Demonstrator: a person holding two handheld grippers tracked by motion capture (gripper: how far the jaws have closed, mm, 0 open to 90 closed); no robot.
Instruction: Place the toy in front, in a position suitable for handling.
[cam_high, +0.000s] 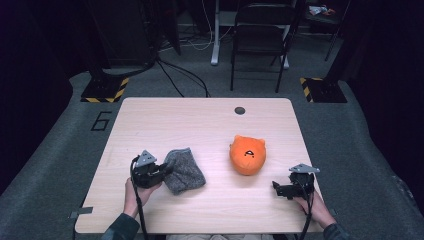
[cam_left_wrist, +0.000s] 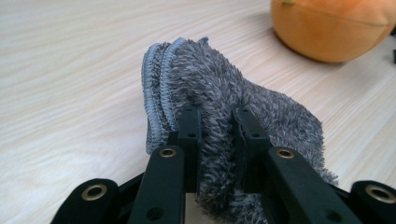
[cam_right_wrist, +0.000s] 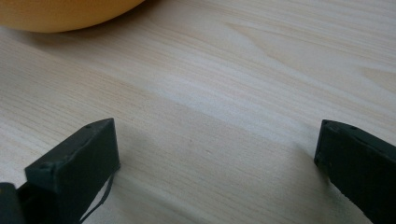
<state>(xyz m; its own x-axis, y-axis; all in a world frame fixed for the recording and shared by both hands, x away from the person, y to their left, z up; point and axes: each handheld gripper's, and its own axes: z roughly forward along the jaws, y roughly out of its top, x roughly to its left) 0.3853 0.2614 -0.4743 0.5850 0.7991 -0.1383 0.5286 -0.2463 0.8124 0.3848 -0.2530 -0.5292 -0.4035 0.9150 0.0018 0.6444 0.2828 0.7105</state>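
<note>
A fuzzy grey cloth (cam_high: 184, 170) lies folded on the left half of the wooden table (cam_high: 200, 125). My left gripper (cam_high: 162, 171) is at its left edge, shut on a fold of the grey cloth (cam_left_wrist: 219, 107), with pile bulging between the two jaws. An orange plush toy (cam_high: 246, 154) with small ears and a black face mark sits right of centre; its orange bulk (cam_left_wrist: 331, 25) also shows beyond the cloth. My right gripper (cam_high: 276, 188) rests low near the front right edge, jaws wide apart over bare wood (cam_right_wrist: 219, 140), with the toy's orange underside (cam_right_wrist: 60, 14) ahead.
A dark round grommet (cam_high: 240, 110) sits near the table's far edge. Beyond the table are a black chair (cam_high: 260, 40), a white stand leg (cam_high: 215, 35), floor cables and two hazard-striped bases (cam_high: 105, 90). A number 6 (cam_high: 101, 120) is marked on the floor at left.
</note>
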